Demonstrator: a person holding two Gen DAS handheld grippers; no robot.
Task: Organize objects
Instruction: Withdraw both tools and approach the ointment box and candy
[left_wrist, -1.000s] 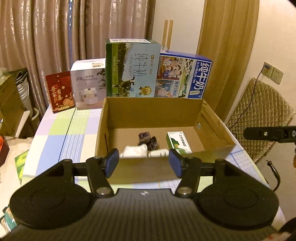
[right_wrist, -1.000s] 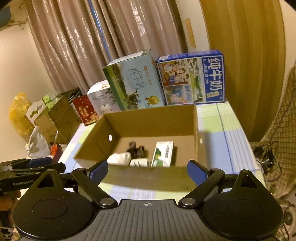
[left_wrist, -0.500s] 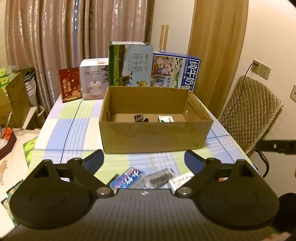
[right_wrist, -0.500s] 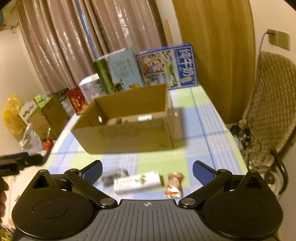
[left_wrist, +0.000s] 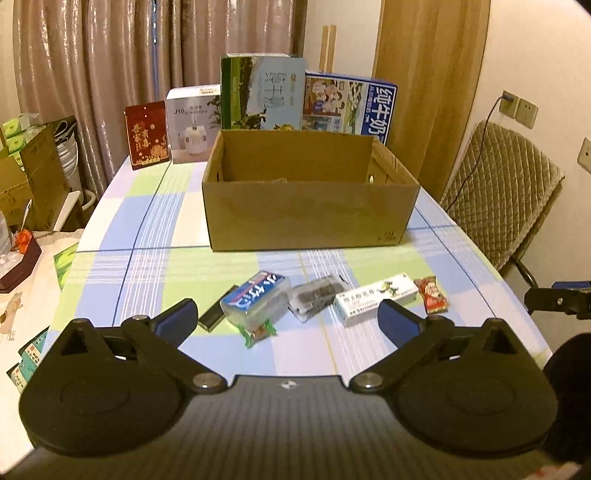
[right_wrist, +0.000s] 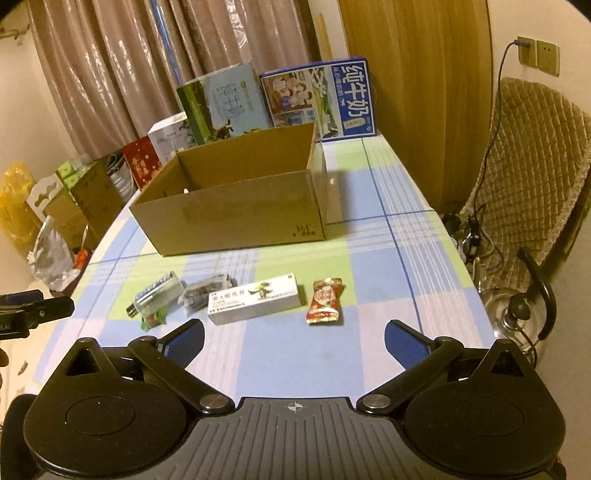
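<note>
An open cardboard box (left_wrist: 306, 218) (right_wrist: 236, 218) stands mid-table. In front of it lies a row of small items: a clear pack with a blue label (left_wrist: 258, 299) (right_wrist: 159, 295), a dark packet (left_wrist: 317, 295) (right_wrist: 203, 291), a white medicine box (left_wrist: 375, 299) (right_wrist: 255, 302) and a red candy wrapper (left_wrist: 430, 295) (right_wrist: 325, 301). My left gripper (left_wrist: 288, 321) hovers just short of the row with its jaws opening, gripping nothing. My right gripper (right_wrist: 294, 339) stands open and empty short of the medicine box and candy.
Milk cartons (left_wrist: 349, 103), a white appliance box (left_wrist: 192, 125) and a red bag (left_wrist: 146, 134) line the table's far edge. A quilted chair (left_wrist: 506, 195) stands right, with a kettle (right_wrist: 517, 317) on the floor. Cardboard boxes (right_wrist: 77, 199) stand to the left.
Both grippers have drawn back from the box toward the table's near edge. The left jaws have spread wide. The row of small items has come into view.
</note>
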